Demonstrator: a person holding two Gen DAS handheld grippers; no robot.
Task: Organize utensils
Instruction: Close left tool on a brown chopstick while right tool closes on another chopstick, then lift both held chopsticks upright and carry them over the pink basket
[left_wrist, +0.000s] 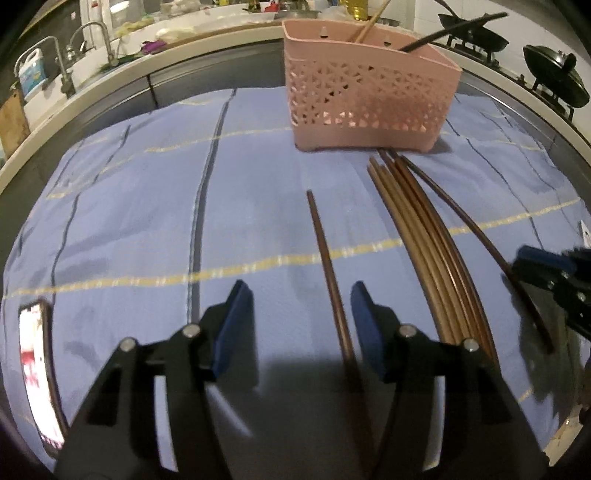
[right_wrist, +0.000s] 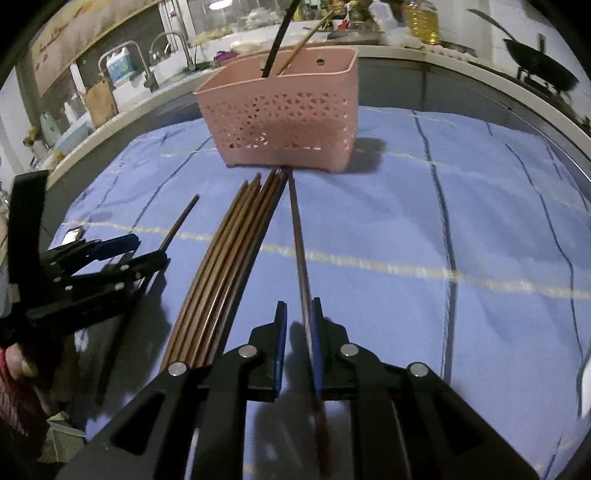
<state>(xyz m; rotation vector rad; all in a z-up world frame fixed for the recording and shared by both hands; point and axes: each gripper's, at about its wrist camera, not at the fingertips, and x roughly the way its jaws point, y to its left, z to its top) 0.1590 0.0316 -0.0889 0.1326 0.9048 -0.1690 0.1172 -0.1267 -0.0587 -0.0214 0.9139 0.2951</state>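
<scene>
A lilac-blue checked cloth (right_wrist: 480, 221) covers the worktop. Toward its far edge stands the pink perforated plastic utensil basket (right_wrist: 280, 122), already holding a black utensil handle (right_wrist: 279, 40) and one pale wooden chopstick (right_wrist: 308, 37), so the task looks barely begun. Just in front of the basket lies a bundle of brown wooden chopsticks (right_wrist: 229, 254) still to sort. The left gripper (left_wrist: 301, 325) has its fingers apart over a single brown chopstick (left_wrist: 327, 258) lying on the cloth. The right gripper (right_wrist: 299, 343) is nearly closed around a dark brown chopstick (right_wrist: 299, 240), which touches only its right pad
</scene>
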